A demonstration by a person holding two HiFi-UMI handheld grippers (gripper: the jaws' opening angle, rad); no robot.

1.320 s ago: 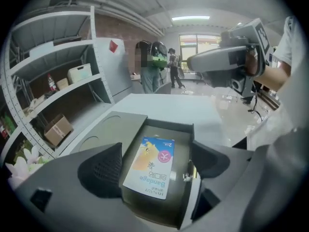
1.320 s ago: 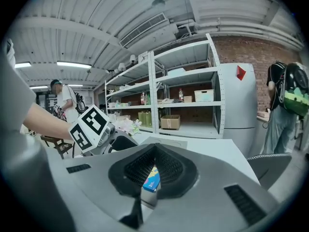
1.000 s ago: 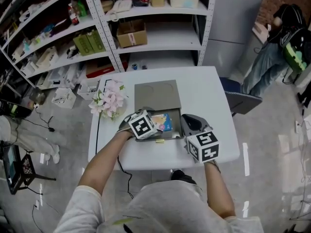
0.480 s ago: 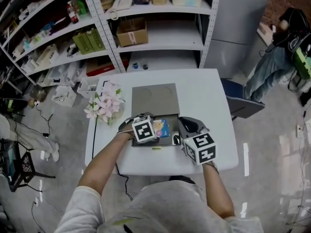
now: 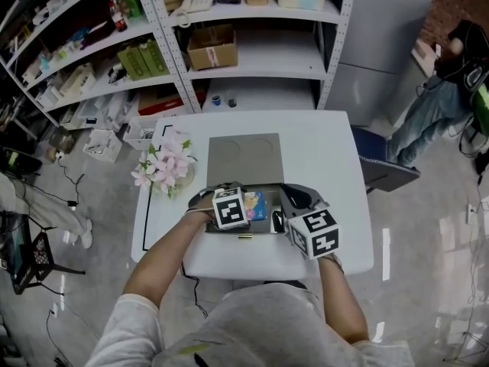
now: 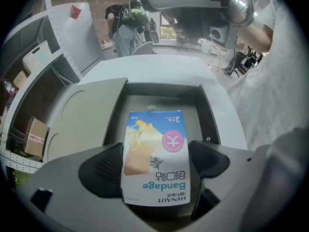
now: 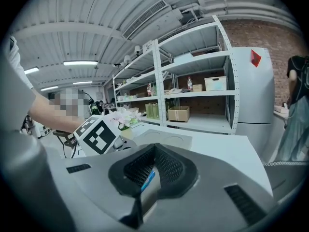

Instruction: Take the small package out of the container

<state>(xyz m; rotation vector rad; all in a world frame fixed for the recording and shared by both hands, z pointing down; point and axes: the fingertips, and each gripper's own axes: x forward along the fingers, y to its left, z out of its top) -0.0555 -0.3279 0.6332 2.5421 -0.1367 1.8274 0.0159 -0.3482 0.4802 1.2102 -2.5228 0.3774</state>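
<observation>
Left gripper view: left gripper (image 6: 155, 164) jaws are clamped on both sides of the Bandage package (image 6: 155, 144), which sits over the open grey container (image 6: 215, 124). Head view hides that grip behind the marker cube (image 5: 230, 208). Right gripper (image 7: 152, 170) pads meet at the tips, apparently empty; a blue sliver shows in the slit, unclear what.

The right gripper (image 7: 154, 150) fills the lower half. Its two ribbed pads meet at their tips. A thin grey strip with a blue edge shows in the slit beneath them, too narrow to identify. At 9 o'clock the left gripper's marker cube (image 7: 99, 135) sits beside pink flowers (image 7: 126, 116). A white table (image 7: 227, 151) stretches toward 3 o'clock. Metal shelving (image 7: 193, 88) holding a cardboard box (image 7: 177, 113) stands behind it at 12.
</observation>
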